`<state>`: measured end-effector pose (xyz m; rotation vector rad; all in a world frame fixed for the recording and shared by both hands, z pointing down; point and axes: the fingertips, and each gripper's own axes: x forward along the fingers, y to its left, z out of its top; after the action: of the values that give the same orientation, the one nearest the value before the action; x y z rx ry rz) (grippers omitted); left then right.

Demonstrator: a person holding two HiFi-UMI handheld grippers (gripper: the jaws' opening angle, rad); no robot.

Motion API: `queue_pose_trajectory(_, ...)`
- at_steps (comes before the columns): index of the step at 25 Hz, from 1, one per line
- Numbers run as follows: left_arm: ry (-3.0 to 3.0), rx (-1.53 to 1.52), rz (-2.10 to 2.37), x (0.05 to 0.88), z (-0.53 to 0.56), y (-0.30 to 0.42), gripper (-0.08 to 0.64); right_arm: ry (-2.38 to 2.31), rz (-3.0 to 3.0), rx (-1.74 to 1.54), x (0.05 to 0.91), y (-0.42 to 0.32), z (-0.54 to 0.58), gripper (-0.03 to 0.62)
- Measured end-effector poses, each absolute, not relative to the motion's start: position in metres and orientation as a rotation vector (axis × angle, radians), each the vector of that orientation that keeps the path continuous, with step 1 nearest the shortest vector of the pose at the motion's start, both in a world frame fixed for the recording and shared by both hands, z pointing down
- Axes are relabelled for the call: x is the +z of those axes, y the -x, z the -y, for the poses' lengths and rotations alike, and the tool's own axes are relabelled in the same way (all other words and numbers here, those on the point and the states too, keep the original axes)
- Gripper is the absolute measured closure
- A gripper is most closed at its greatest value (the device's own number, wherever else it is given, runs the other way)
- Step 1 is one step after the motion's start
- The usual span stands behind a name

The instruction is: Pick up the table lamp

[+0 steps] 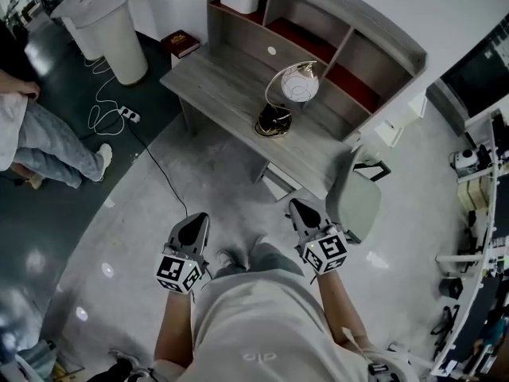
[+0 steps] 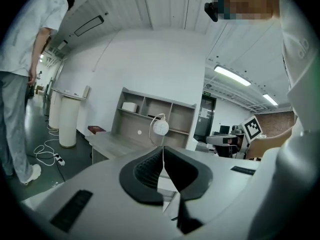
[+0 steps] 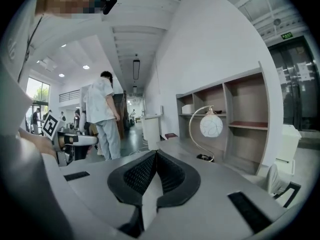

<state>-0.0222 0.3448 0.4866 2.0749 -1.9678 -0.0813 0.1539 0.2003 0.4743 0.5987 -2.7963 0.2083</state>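
Starting at the left gripper (image 2: 163, 151): clamped fully shut, pad on pad, nothing held. Same at the right gripper (image 3: 156, 156): closed to a thin seam, empty. Both out in front at waist level, side by side, tipped slightly down, well short of the desk (image 1: 215, 82).

Looking ahead now to the table lamp (image 1: 300, 84): upright about midway along the desk surface, between the front edge and the shelf back (image 1: 246, 42), untouched. White globe shade (image 3: 211, 126) up top, hung from a thin arched metal stem (image 3: 189, 127), dark round base (image 1: 273, 122) below.

Probably glass on that globe, so fragile and slick, no place to squeeze. Likely most of the weight down in the base.

Best bet for a hold: low on the stem, just above the base, stiff and narrow enough for the jaws. Second hold on the base rim, to stop any swing.

Left to do: close the distance, open up, then lift straight.
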Motion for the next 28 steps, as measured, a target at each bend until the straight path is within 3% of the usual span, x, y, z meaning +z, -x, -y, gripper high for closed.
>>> queue_pose_trajectory(7,-2.01,-0.057,1.978,0.504,-0.318,0.038,0.537,-0.557,2.823,0.212,0.475,-0.126,-0.158,0.561)
queue_pose_trajectory(28,-1.84,0.017,2.087,0.514,-0.089,0.064,0.537,-0.291,2.874,0.275,0.496,-0.03,0.071,0.558)
